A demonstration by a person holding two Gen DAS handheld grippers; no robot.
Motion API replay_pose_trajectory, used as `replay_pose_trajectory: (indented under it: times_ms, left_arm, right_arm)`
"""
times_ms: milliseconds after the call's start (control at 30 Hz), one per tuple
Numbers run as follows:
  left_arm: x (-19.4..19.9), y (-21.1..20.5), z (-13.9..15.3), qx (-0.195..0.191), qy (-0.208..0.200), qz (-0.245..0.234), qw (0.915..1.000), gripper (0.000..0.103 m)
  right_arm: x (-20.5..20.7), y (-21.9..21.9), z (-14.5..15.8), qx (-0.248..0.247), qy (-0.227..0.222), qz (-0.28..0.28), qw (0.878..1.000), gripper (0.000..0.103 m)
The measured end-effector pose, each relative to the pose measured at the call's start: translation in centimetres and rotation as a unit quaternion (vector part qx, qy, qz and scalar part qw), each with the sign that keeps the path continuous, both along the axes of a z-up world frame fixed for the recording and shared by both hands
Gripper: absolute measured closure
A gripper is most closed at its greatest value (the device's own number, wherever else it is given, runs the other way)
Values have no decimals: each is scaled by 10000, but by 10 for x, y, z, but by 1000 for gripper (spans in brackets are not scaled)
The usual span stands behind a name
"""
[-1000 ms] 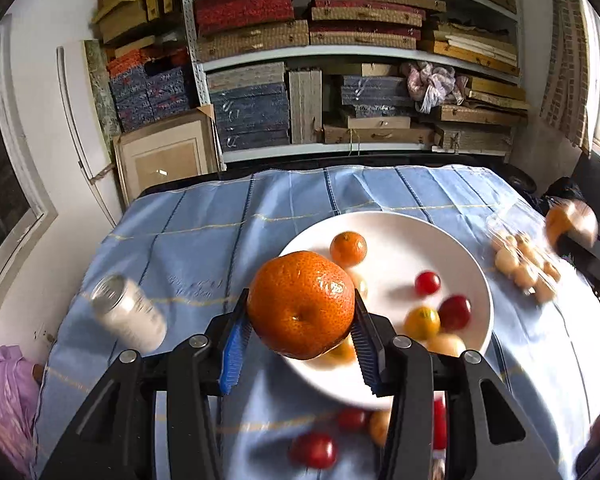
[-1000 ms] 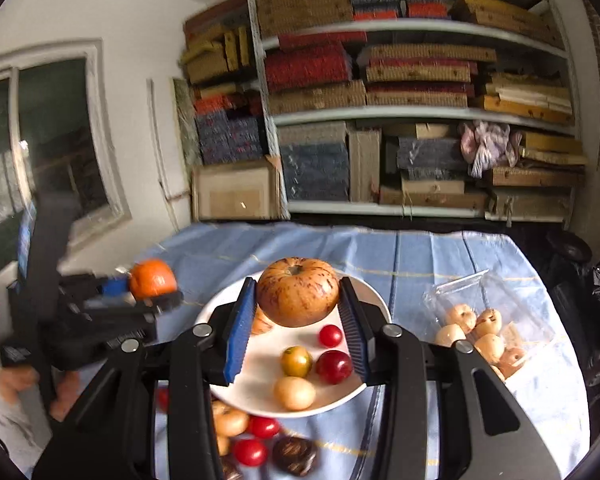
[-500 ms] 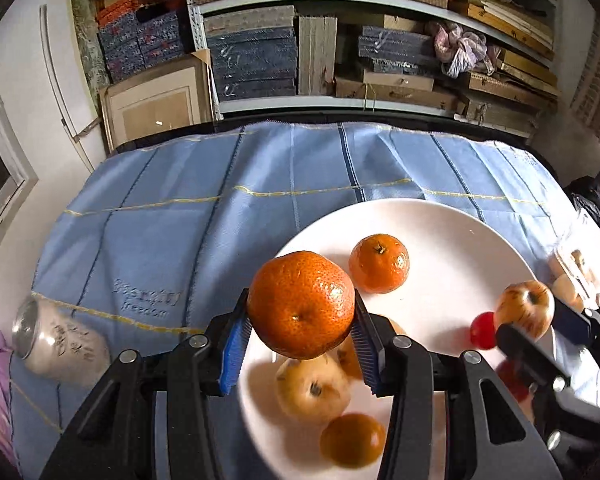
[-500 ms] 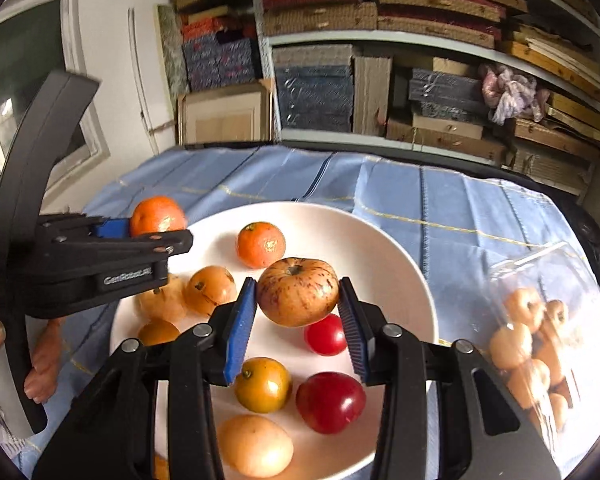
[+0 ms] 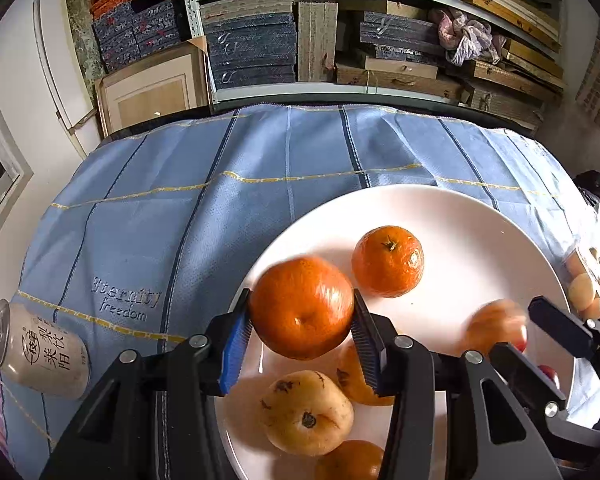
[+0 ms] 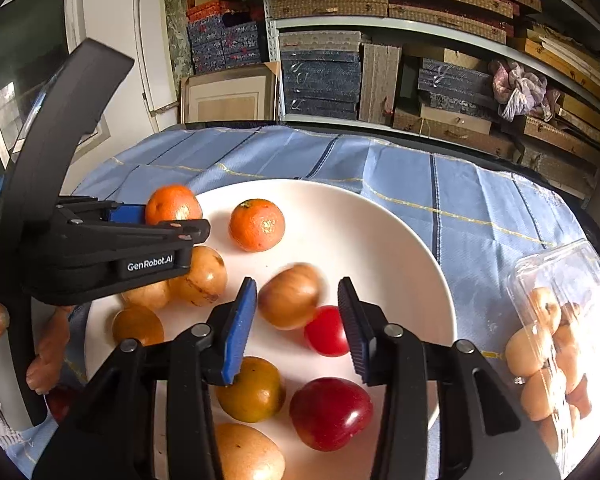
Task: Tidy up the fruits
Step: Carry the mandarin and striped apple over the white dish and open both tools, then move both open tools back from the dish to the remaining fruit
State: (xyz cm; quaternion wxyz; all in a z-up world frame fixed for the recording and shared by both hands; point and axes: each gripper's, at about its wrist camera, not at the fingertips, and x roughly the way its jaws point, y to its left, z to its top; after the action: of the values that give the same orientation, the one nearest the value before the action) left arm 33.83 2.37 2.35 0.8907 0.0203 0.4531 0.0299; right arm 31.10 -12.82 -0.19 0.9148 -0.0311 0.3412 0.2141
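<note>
Left gripper (image 5: pixel 302 330) pinches the big orange (image 5: pixel 301 313) between its blue pads, held above the near-left rim of the plate (image 5: pixel 480 236). Its skin is glossy, deep orange, pitted, navel toward my camera; edges slightly blurred. Right gripper (image 6: pixel 296 314) stands spread; I see the apple (image 6: pixel 290 295), tan with a reddish blush and motion-blurred, between the pads but not gripped, over the plate. On the plate I log a smaller orange (image 5: pixel 387 261), yellowish pears (image 5: pixel 306 412), red tomatoes (image 6: pixel 327 331) and a red plum (image 6: pixel 330 413). Clear box (image 6: pixel 556 344) of small tan fruit sits on the counter just right of the plate. Writing: cloth (image 5: pixel 148 216) reads "Eternity freedom"; left gripper body reads "GenRobot.AI"; can (image 5: pixel 40 350) on its side carries Chinese characters.
</note>
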Motion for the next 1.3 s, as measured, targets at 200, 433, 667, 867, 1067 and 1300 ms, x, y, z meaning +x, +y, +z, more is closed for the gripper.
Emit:
replay_pose_trajectory:
  times_ms: [200,433,667,867,1067,1300]
  left_arm:
    - [-15,7,26,-80,-223,62,9997,50]
    - [-78,24,73,100,-624,81,9980,45]
    - [-150,38,61,80,-534,188,9984,36]
    - [-189,31,22,65,-341,114,9993,36]
    - [-201,30,0,-19,-415,254,9988,36]
    - [-205,17,0,153,-842,22,9963,36]
  right_arm:
    - [-21,-12,29,189,-329,-6,9993,57]
    - [-96,-29,90,683,-1039,150,9921,44]
    - [-175,-40,103,921,-1096,371,9890,27]
    - [-210,-58,65,910,-836,62,9923,23]
    - [-204,-74,23,981,-567,-307,9931,23]
    - [-191,-73,6,950,-283,-337,9945,23]
